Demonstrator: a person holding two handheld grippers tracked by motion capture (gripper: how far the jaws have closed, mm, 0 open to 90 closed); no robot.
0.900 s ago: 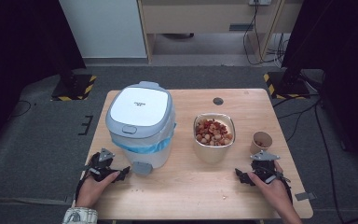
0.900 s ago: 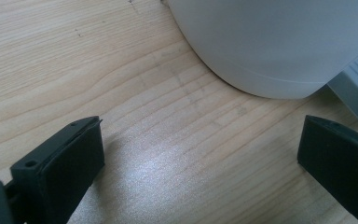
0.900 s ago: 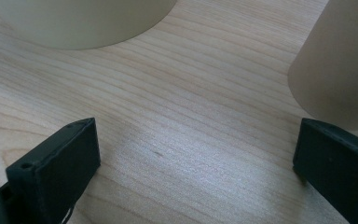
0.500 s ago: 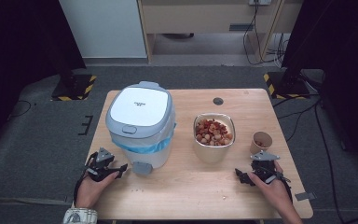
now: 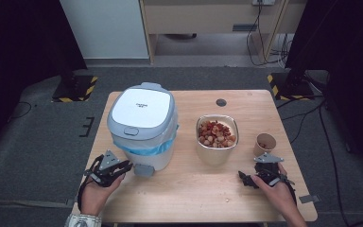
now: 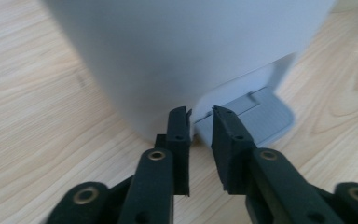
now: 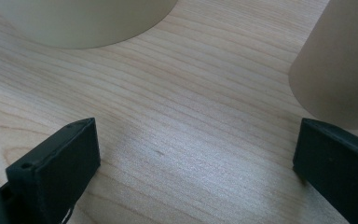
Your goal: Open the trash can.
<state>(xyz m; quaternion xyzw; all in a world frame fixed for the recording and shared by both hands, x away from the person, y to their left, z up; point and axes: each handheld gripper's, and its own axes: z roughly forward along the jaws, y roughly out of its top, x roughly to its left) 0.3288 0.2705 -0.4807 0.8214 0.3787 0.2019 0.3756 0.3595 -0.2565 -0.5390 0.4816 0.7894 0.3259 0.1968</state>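
left gripper (image 5: pixel 121 168) lower left, jaws nearly clenched, empty, tips just beside grey pedal (image 6: pixel 256 116) of white lidded bin (image 5: pixel 144 125) | right gripper (image 5: pixel 246 178) lower right, jaws released wide | risk: tips slip off pedal, shove bin across table (image 5: pixel 194 194) towards bowl of fruit (image 5: pixel 217 137)

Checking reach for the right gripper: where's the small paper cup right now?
High view: the small paper cup stands near the table's right edge, just right of the bowl of food and just beyond the right gripper.
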